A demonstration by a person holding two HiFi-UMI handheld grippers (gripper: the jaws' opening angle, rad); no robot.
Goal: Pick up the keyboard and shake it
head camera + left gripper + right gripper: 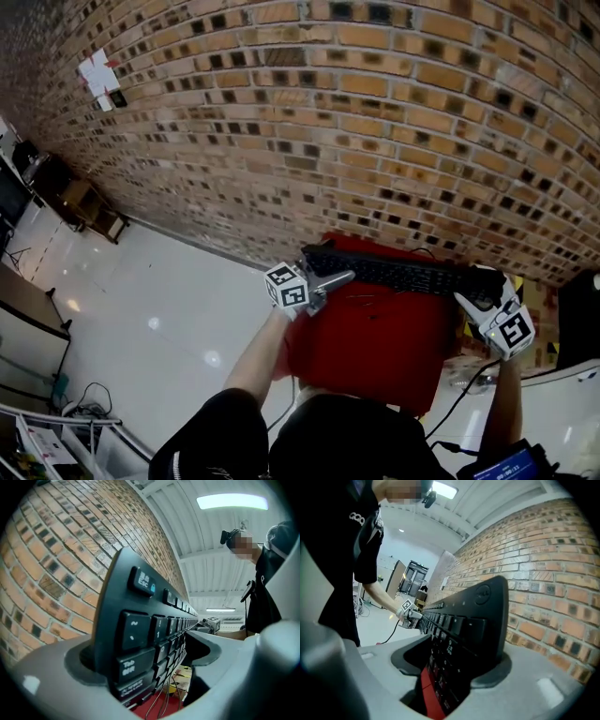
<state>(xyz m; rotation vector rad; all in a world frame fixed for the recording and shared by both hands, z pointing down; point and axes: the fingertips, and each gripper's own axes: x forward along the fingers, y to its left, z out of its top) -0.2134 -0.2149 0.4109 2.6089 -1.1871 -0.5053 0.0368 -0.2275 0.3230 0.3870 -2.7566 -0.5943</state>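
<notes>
Black short sleeves and bare forearms reach over a red tabletop [375,356], a tool in each hand. The right tool [480,289] is clamped on the right end of the keyboard [403,272], one pad on the keys and the other on its back. The left tool [333,278] stands wide open around the left end: the keyboard's back leans on one jaw, and a gap shows between the keys and the other jaw. The keyboard hangs between the two tools, lifted off the tabletop near its far edge, keys turned toward the person. Thin cables [164,700] show below it against the red. Just beyond rises a brick wall [328,112], with glossy white floor [159,309] off to the left.
</notes>
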